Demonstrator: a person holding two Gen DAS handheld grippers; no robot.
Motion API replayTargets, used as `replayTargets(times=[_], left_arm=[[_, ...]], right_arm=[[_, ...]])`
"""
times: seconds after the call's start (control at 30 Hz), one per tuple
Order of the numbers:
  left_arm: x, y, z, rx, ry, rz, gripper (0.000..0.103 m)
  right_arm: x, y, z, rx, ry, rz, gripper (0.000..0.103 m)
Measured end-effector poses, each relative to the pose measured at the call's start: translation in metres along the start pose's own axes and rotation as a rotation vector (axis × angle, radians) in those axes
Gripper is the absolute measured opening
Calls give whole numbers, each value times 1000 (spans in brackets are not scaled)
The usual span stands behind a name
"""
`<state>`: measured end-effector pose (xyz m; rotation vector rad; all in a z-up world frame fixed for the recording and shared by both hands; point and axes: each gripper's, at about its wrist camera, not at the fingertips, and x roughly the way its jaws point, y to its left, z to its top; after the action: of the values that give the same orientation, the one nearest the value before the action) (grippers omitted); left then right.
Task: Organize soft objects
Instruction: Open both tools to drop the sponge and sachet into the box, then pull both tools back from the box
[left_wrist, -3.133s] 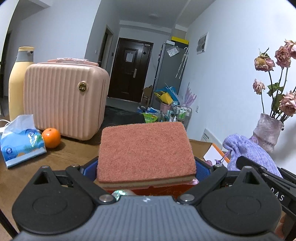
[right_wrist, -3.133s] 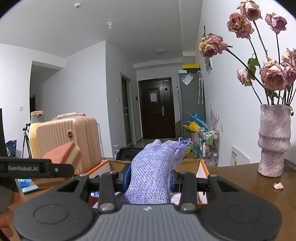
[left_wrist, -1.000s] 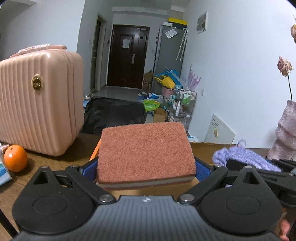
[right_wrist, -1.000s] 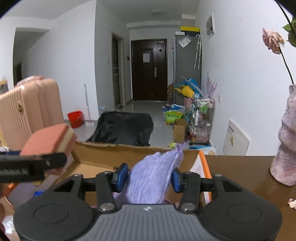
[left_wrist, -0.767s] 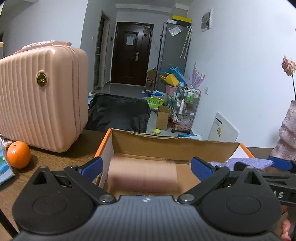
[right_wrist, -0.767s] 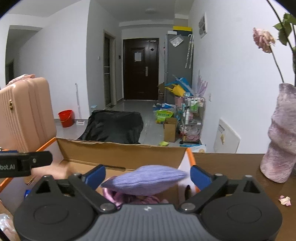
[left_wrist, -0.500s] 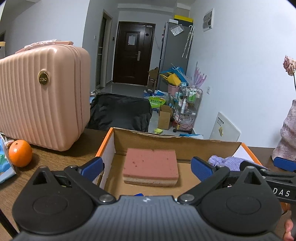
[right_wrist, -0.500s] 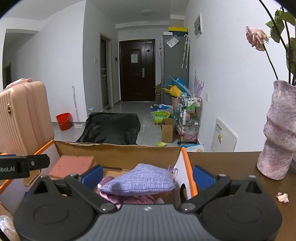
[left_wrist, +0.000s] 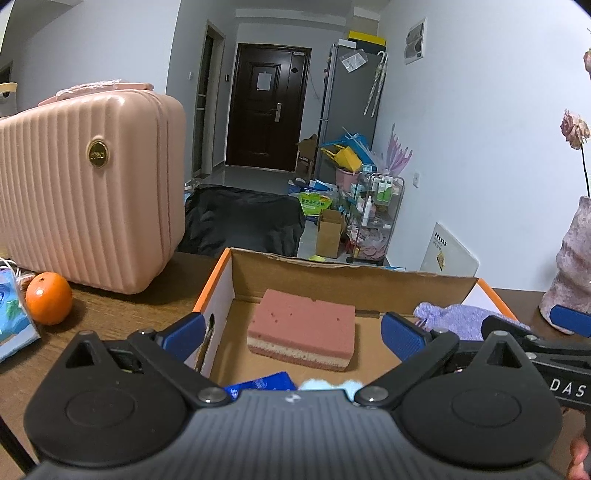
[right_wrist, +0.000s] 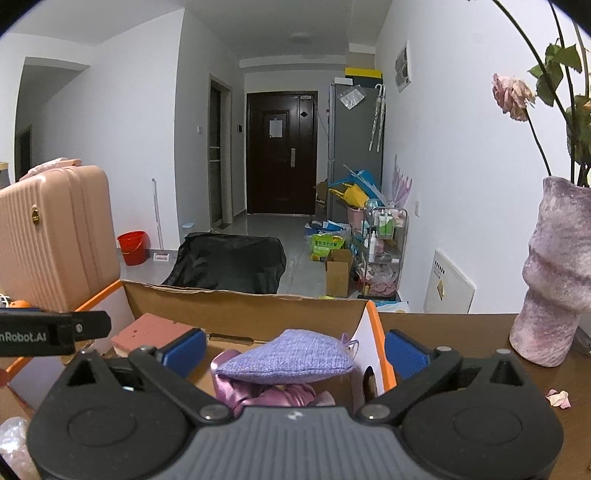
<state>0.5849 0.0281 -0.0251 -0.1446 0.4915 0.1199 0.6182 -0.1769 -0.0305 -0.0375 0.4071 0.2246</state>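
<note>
An open cardboard box (left_wrist: 343, 280) with orange edges stands on the wooden table. A pink scrub sponge (left_wrist: 301, 334) lies flat inside it; it also shows in the right wrist view (right_wrist: 147, 332). A purple knit pouch (right_wrist: 286, 356) rests on shiny pink fabric (right_wrist: 266, 395) at the box's right end, and shows in the left wrist view (left_wrist: 458, 321). My left gripper (left_wrist: 293, 332) is open and empty above the box's near side. My right gripper (right_wrist: 295, 349) is open and empty just above the pouch.
A pink ribbed case (left_wrist: 85, 188) stands left of the box, with an orange (left_wrist: 48, 298) and a tissue pack (left_wrist: 13, 314) near it. A pinkish vase (right_wrist: 554, 273) with dried roses stands on the right. A blue packet (left_wrist: 262, 382) lies in the box's near end.
Both grippers opened: the left dropped the sponge and the right dropped the purple pouch into the box. Both objects now lie still inside it.
</note>
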Motion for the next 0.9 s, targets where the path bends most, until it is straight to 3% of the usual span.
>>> replayTargets(times=[0.53,0.9], left_arm=[[-41,13,-15,-7,-65,19,103],[-73,20,-34,-9,-54,17,103]], right_arm=[[-44,14,-24,-35,-50,11,103],[-84,21,-43,-47,-63,14,103]])
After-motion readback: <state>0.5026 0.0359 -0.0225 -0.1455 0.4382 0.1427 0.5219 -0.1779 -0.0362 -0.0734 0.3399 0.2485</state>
